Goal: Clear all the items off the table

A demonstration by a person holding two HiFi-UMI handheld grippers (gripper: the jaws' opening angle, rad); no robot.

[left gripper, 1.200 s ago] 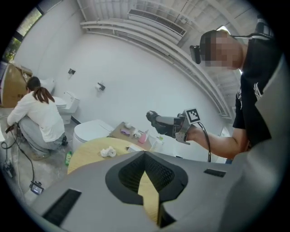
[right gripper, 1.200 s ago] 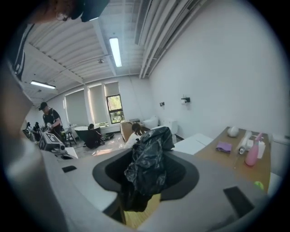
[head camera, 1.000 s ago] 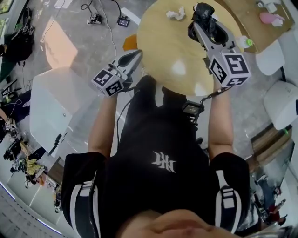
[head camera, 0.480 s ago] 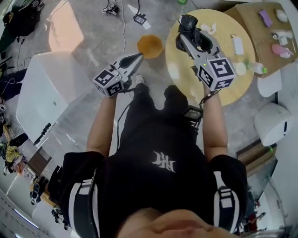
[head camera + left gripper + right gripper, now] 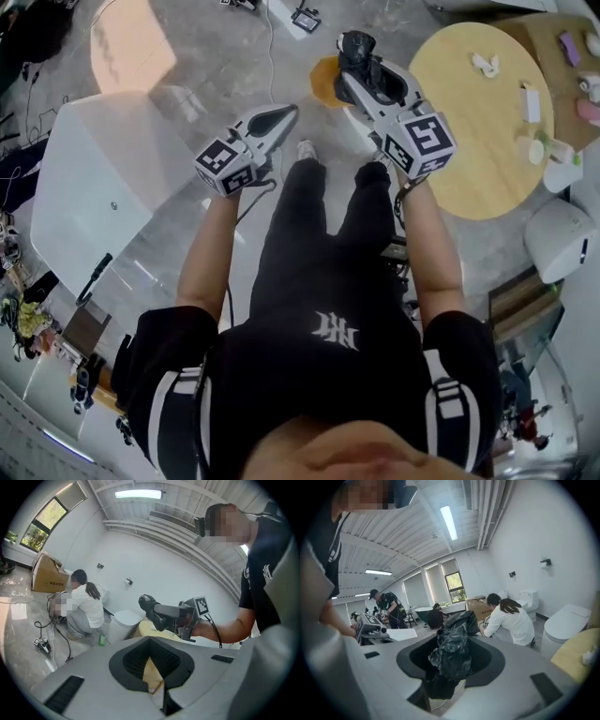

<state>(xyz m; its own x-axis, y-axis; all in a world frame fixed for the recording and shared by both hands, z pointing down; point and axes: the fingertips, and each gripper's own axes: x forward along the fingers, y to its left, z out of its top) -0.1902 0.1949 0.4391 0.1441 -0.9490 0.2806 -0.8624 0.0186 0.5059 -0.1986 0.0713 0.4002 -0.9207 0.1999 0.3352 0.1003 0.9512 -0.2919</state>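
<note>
Black plastic bag (image 5: 356, 45), clamped in right gripper (image 5: 359, 64), has left the table (image 5: 469, 141); orange bin (image 5: 323, 89) just below it; left gripper (image 5: 291, 111) closed

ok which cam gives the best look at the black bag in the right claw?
Right gripper view: the black bag fills the centre, pinched in the right claw, creases clear. Head view shows only a small dark lump at the claw tip. Left gripper view shows it side-on and small.
</note>
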